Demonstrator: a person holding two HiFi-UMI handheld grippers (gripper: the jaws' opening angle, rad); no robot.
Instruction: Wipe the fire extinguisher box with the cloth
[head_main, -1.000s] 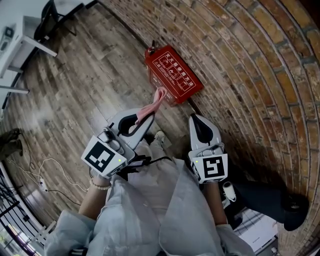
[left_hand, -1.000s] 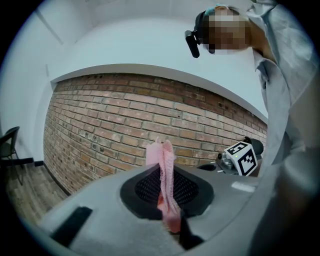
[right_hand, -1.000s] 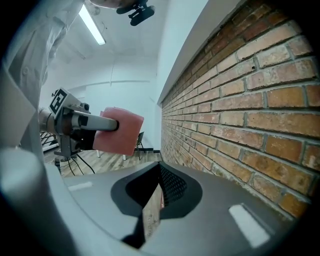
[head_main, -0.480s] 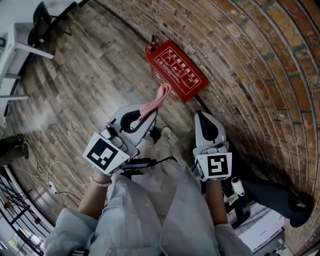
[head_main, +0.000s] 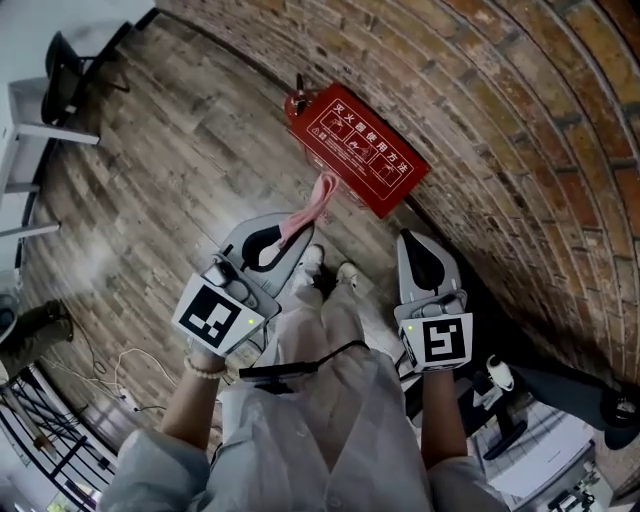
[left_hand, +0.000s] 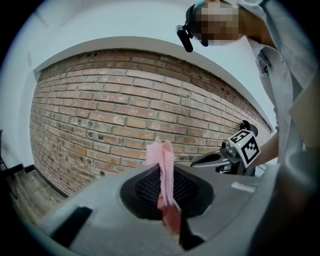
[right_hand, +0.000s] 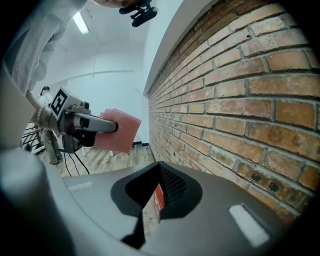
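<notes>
The red fire extinguisher box (head_main: 358, 148) lies on the wood floor against the brick wall, white print on its top face. My left gripper (head_main: 291, 230) is shut on a pink cloth (head_main: 314, 203), whose free end reaches the box's near edge. In the left gripper view the cloth (left_hand: 164, 170) stands up out of the left gripper (left_hand: 167, 202). My right gripper (head_main: 425, 255) hovers to the right, short of the box, jaws together with nothing held. In the right gripper view a red sliver of the box (right_hand: 158, 196) shows through the thin slit of the right gripper (right_hand: 154, 200).
A brick wall (head_main: 520, 130) runs along the right. The person's shoes (head_main: 325, 275) stand just short of the box. White desk legs and a black chair (head_main: 60, 60) are at top left; cables (head_main: 130, 370) trail at lower left, dark gear (head_main: 565, 385) at lower right.
The head view has shifted: the box now sits a little farther right and larger. Both grippers keep their poses, and the cloth stays clamped in the left one.
</notes>
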